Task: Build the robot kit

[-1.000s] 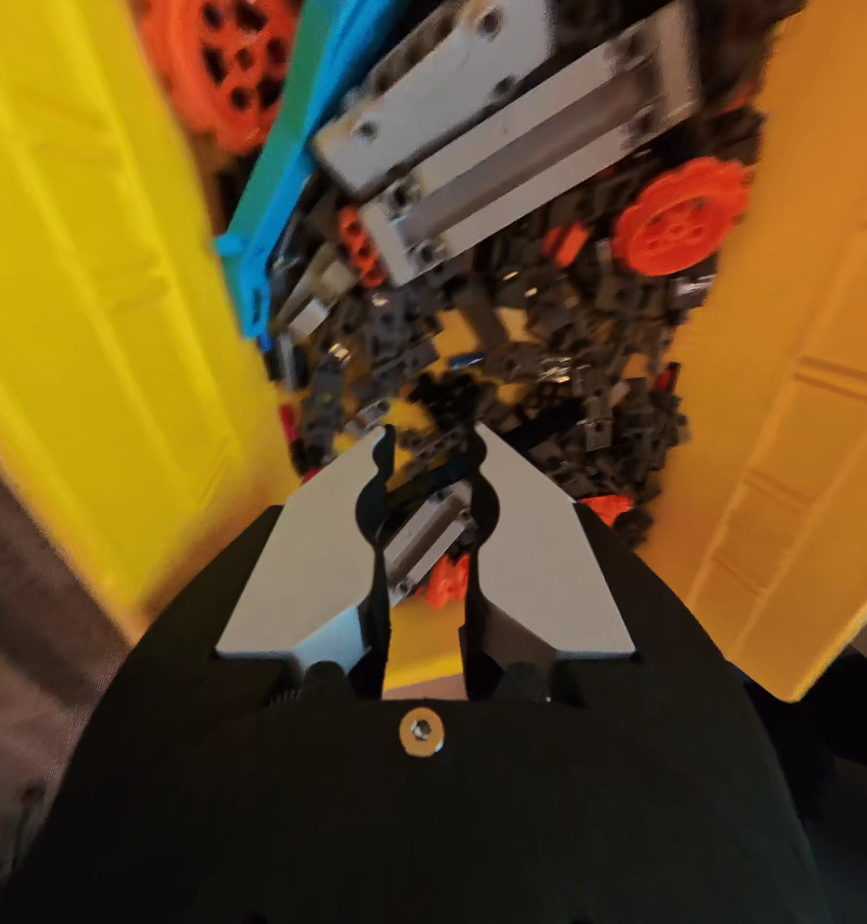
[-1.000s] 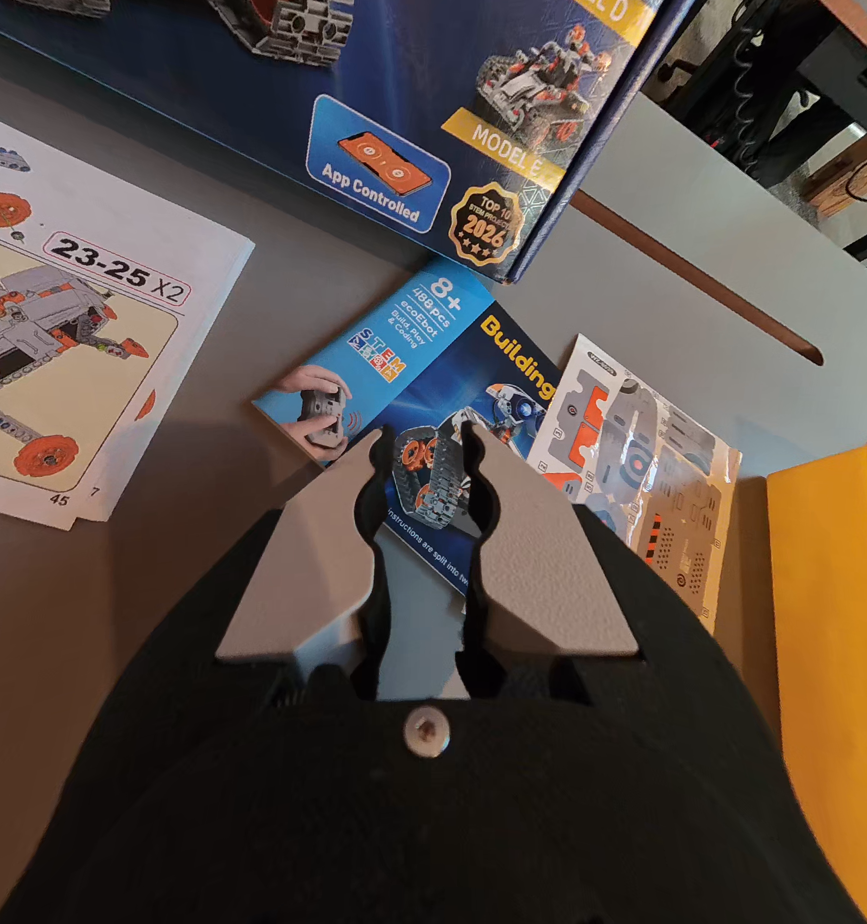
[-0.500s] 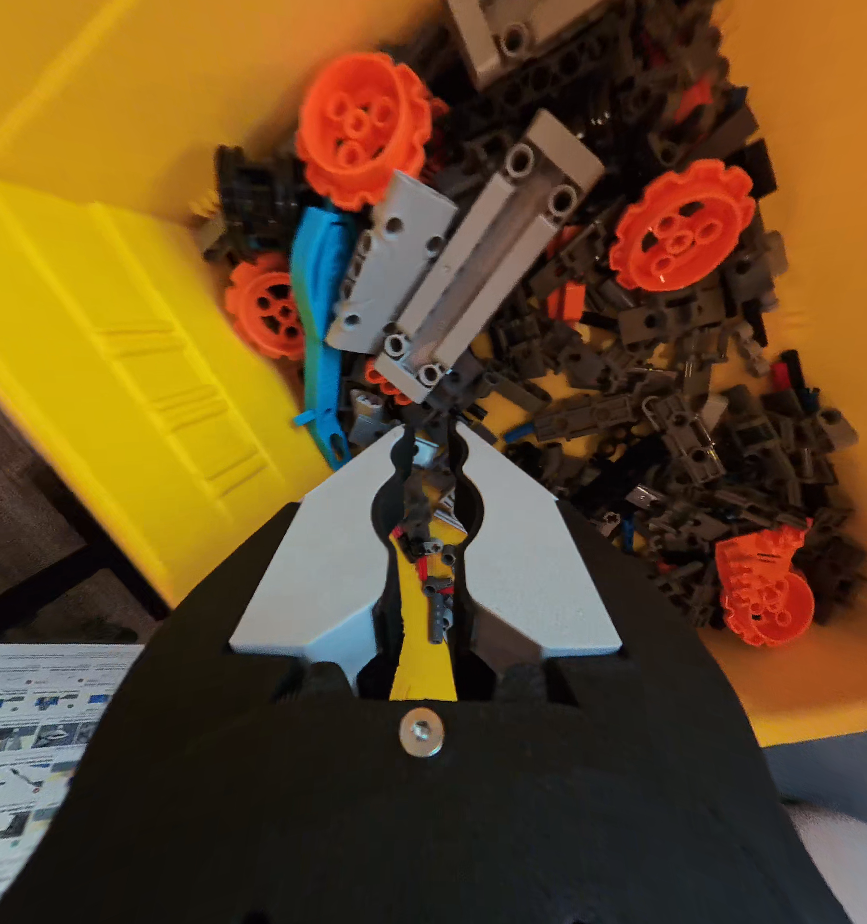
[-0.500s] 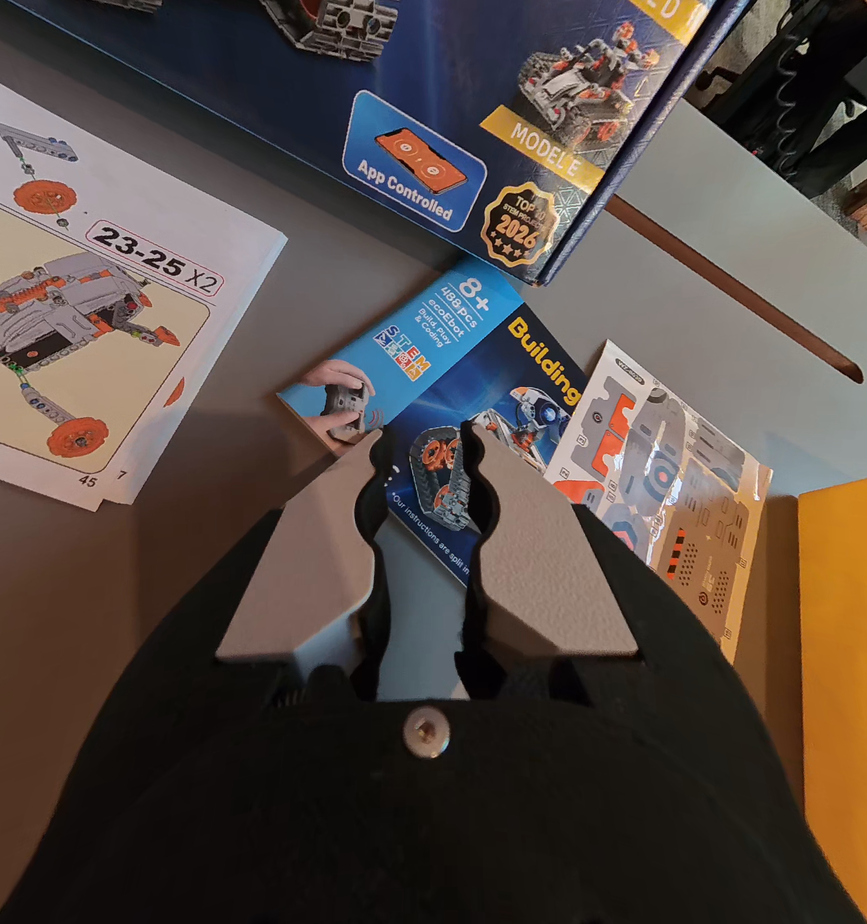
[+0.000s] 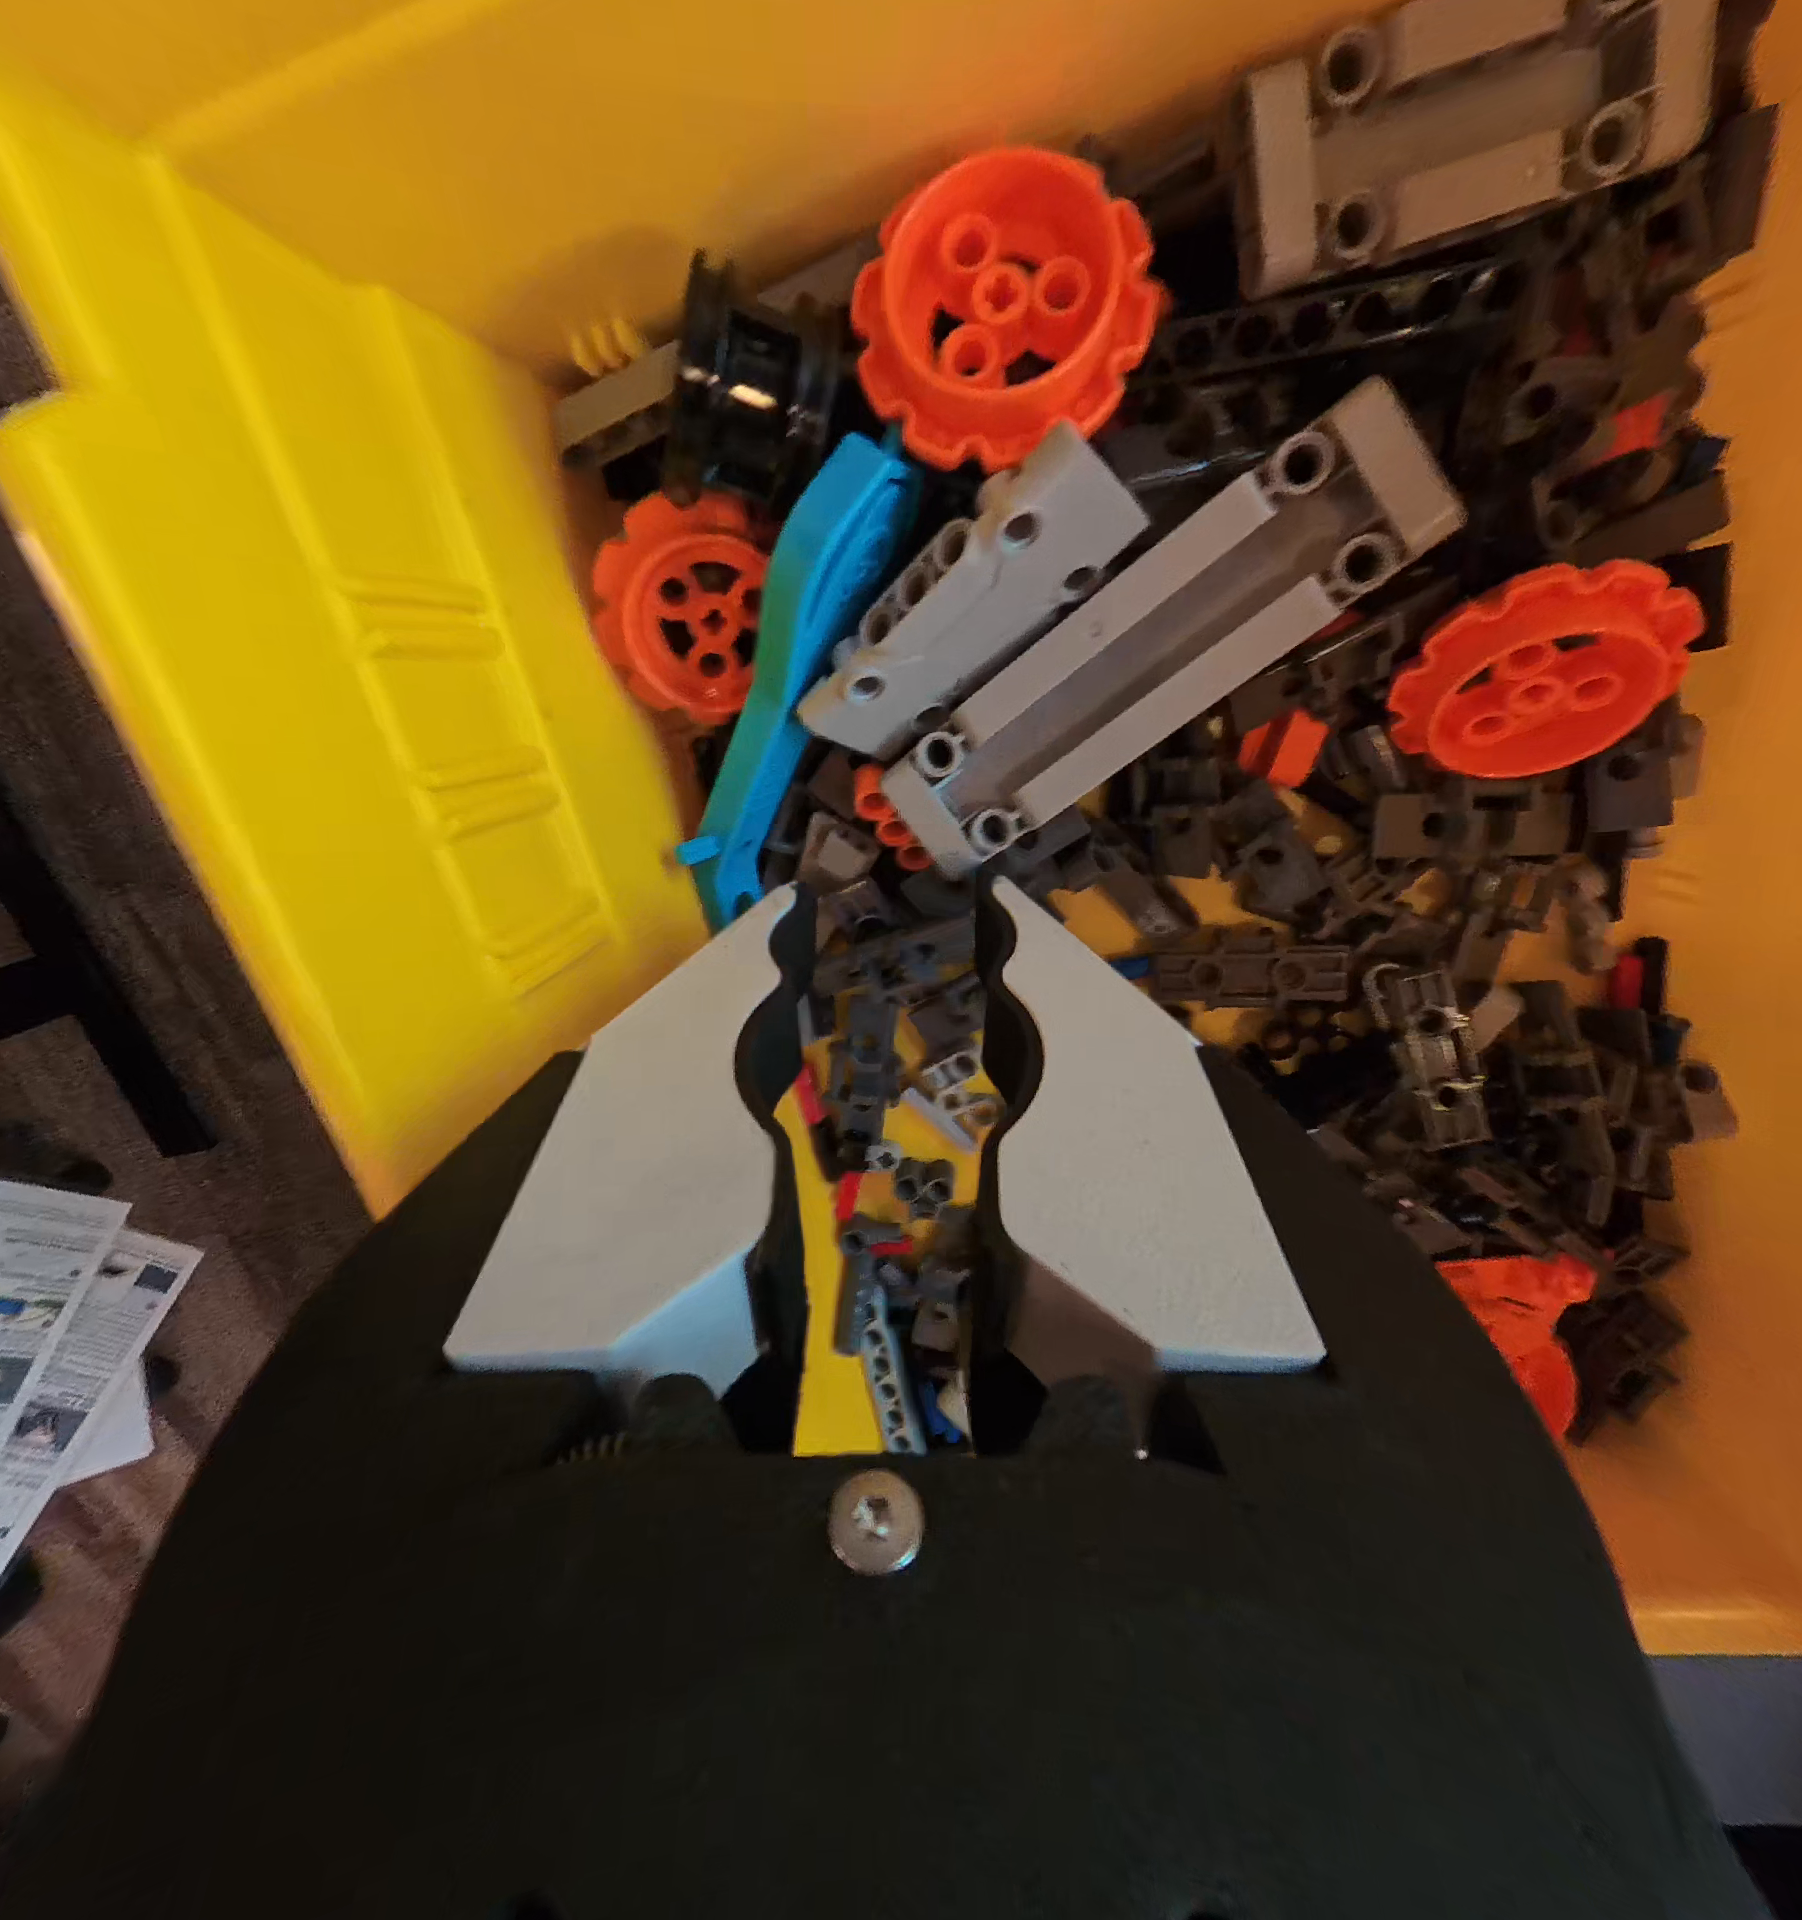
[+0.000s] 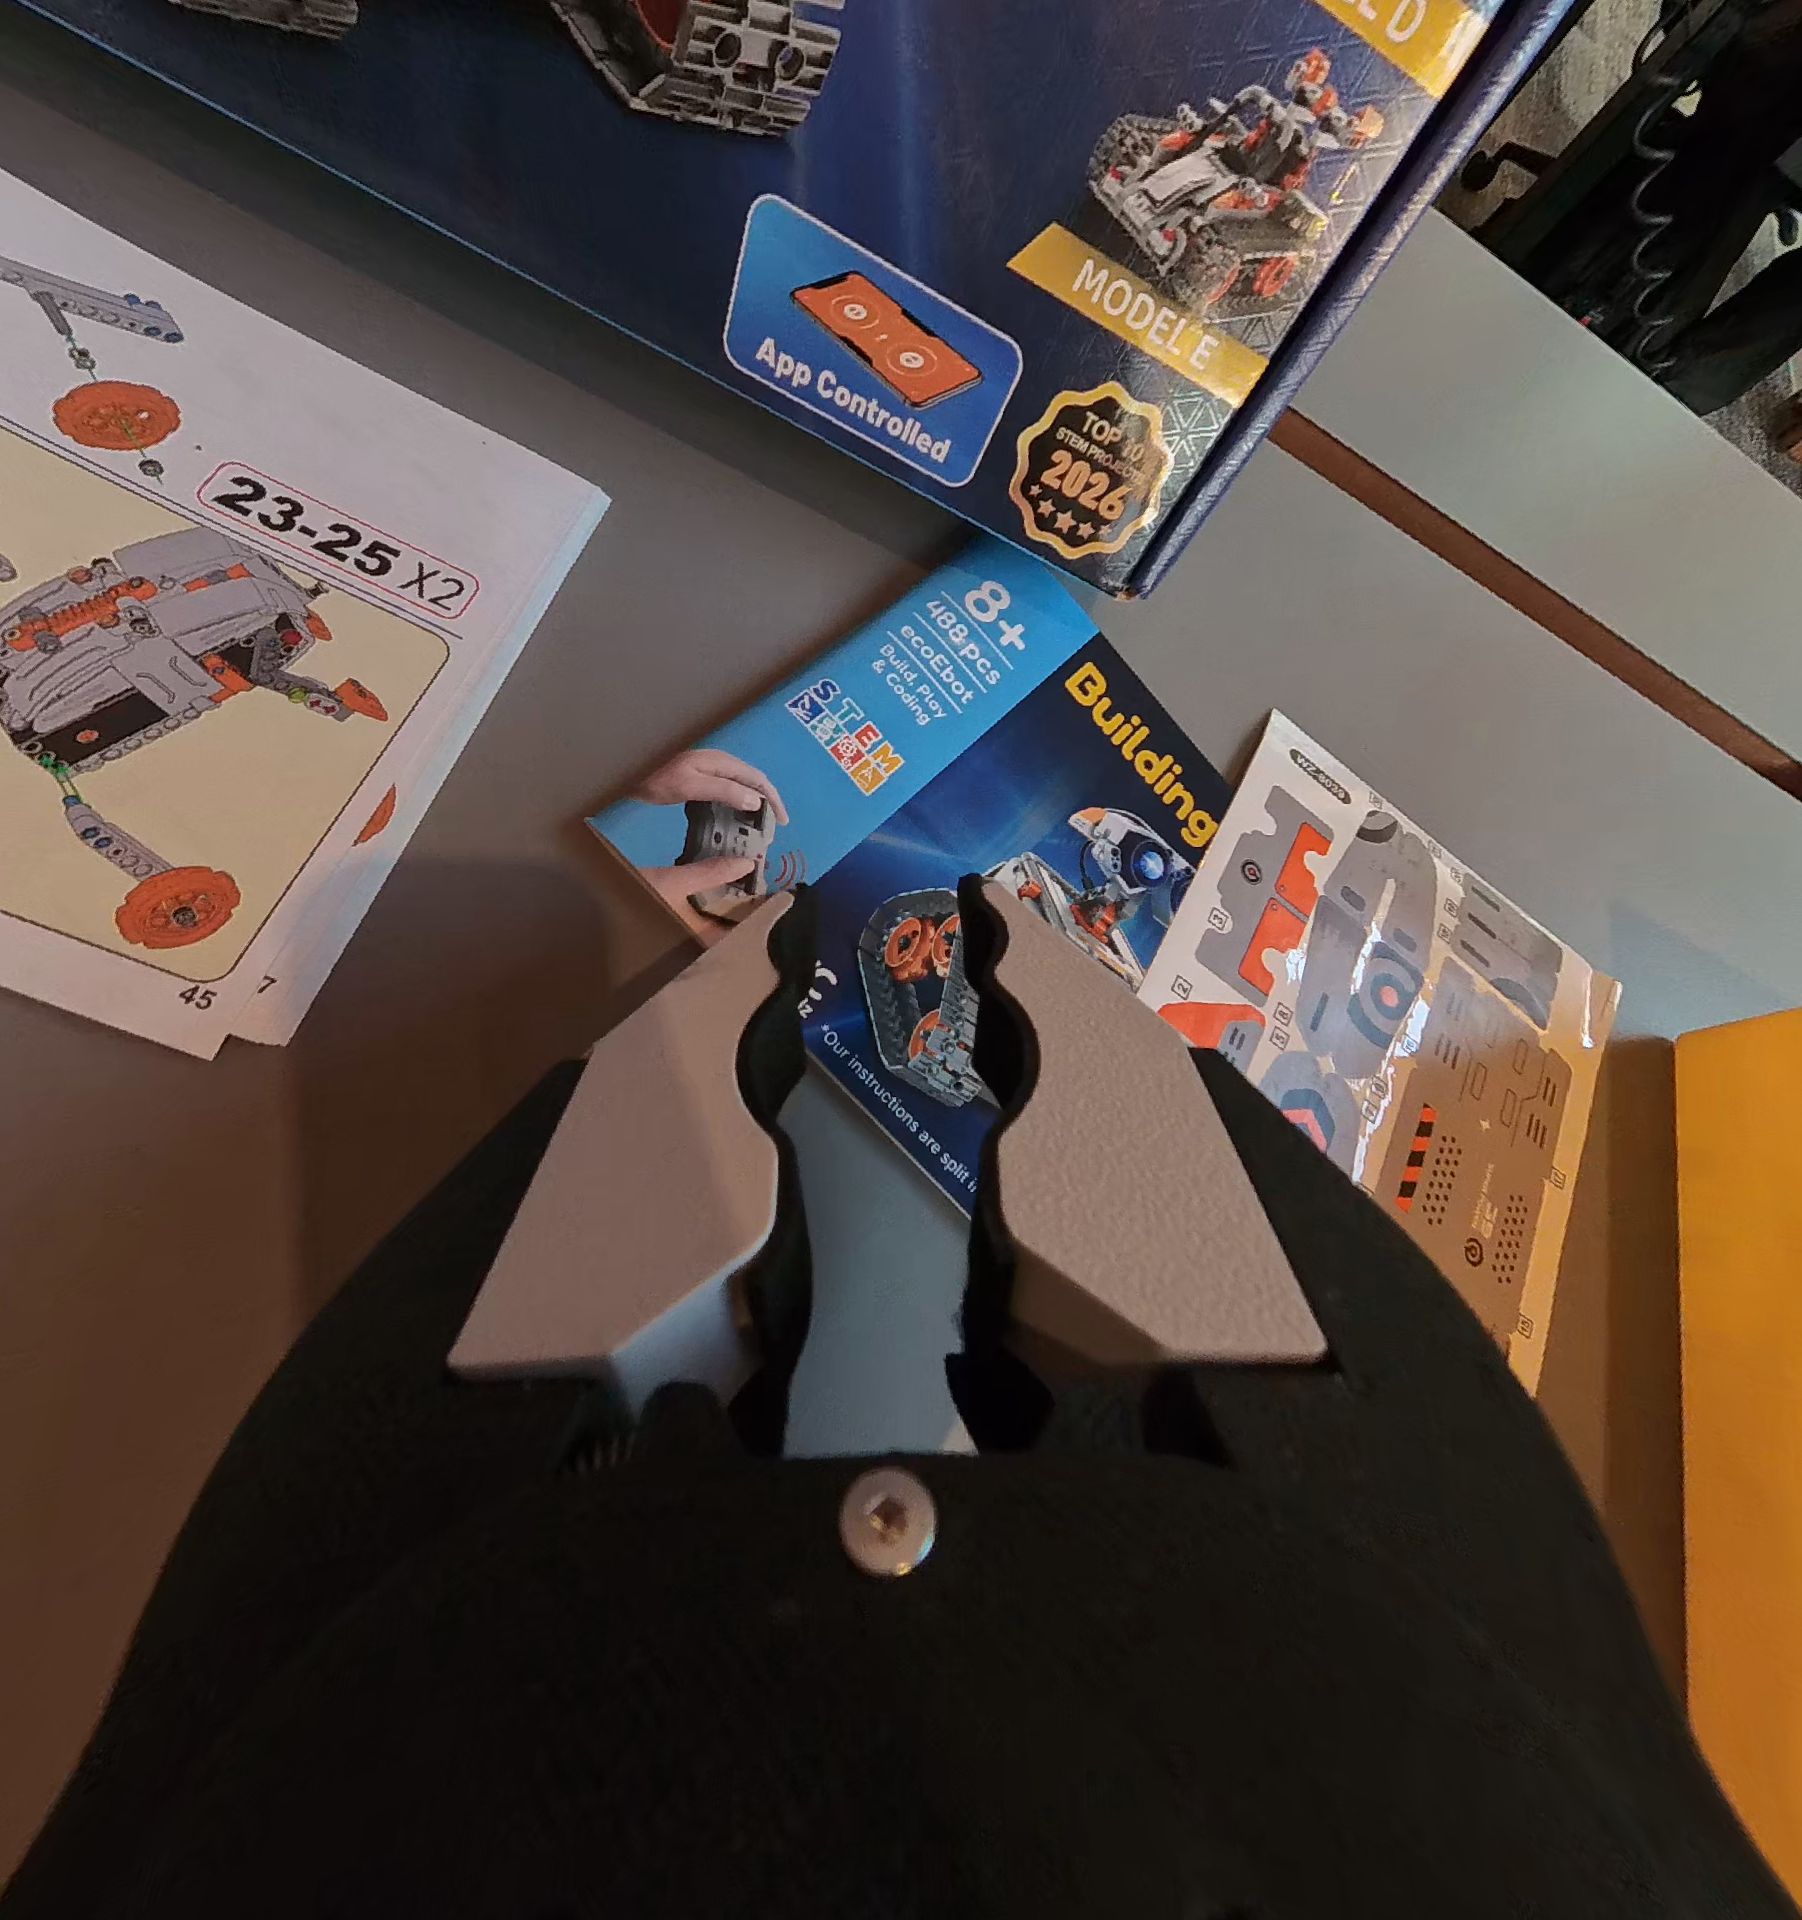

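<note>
My left gripper (image 5: 886,894) is open and empty. It hangs over a yellow bin (image 5: 357,623) full of building parts. Just past its fingertips lie two long grey beams (image 5: 1136,665), a blue tool (image 5: 824,623) and orange toothed wheels (image 5: 1001,301). Small dark pieces (image 5: 1396,987) cover the bin floor under and right of the jaws. My right gripper (image 6: 881,894) is open and empty. It is held above a grey table (image 6: 564,1039), over a blue booklet (image 6: 907,727).
A sticker sheet (image 6: 1396,987) lies right of the booklet. A dark blue box (image 6: 876,208) stands at the back. An open instruction page (image 6: 201,623) lies at the left. The yellow bin's edge (image 6: 1770,1351) is at the right. Printed papers (image 5: 14,1351) lie left of the bin. Some 65 centimetres of space lies between my two pairs of fingers.
My left gripper has pulled back and up out of the bin, so more of the pile shows; its jaws narrowed, then widened again. The right gripper has only drifted slightly.
</note>
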A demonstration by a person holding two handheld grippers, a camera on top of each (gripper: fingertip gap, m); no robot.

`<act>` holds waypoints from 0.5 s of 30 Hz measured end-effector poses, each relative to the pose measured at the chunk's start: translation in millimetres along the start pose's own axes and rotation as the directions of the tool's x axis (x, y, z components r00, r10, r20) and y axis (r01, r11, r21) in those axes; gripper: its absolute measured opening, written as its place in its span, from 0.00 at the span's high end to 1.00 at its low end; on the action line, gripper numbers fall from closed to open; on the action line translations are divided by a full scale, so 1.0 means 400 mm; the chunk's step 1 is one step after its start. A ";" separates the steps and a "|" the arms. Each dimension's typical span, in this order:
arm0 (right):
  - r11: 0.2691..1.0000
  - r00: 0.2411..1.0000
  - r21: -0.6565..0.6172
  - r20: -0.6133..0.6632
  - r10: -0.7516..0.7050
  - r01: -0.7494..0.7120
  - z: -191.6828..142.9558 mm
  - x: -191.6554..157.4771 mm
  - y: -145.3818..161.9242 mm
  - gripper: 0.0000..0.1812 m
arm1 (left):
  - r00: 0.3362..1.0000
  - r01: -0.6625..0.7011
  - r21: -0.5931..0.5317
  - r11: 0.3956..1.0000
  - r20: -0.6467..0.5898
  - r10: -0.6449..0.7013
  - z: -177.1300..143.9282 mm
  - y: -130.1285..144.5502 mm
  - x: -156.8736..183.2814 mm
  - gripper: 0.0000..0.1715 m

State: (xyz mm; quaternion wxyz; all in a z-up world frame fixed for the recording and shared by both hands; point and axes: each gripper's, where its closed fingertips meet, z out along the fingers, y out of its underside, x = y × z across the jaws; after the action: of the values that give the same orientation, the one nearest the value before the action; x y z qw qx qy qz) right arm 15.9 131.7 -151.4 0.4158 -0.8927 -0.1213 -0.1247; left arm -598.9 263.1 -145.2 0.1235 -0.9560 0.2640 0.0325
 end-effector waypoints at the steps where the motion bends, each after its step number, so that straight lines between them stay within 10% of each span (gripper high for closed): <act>1: 1.000 1.000 0.000 0.000 -0.001 0.001 0.000 0.000 0.000 0.85 | 1.000 -0.004 0.008 1.000 -0.030 0.004 0.001 -0.007 0.017 0.82; 8: 1.000 1.000 0.003 0.008 -0.004 0.004 -0.001 -0.003 -0.001 0.85 | 0.994 0.081 0.072 0.994 0.074 -0.086 -0.022 -0.045 -0.014 0.82; 15: 1.000 1.000 0.006 0.016 -0.010 0.010 -0.001 -0.008 -0.002 0.85 | 0.979 0.197 -0.084 0.977 -0.031 -0.200 0.040 0.007 0.021 0.54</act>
State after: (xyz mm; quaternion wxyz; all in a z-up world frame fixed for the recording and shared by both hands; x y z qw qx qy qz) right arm 12.7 131.3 -151.6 0.4166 -0.8918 -0.1295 -0.1195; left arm -593.0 260.5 -162.6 0.0824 -0.9823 0.1680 0.0118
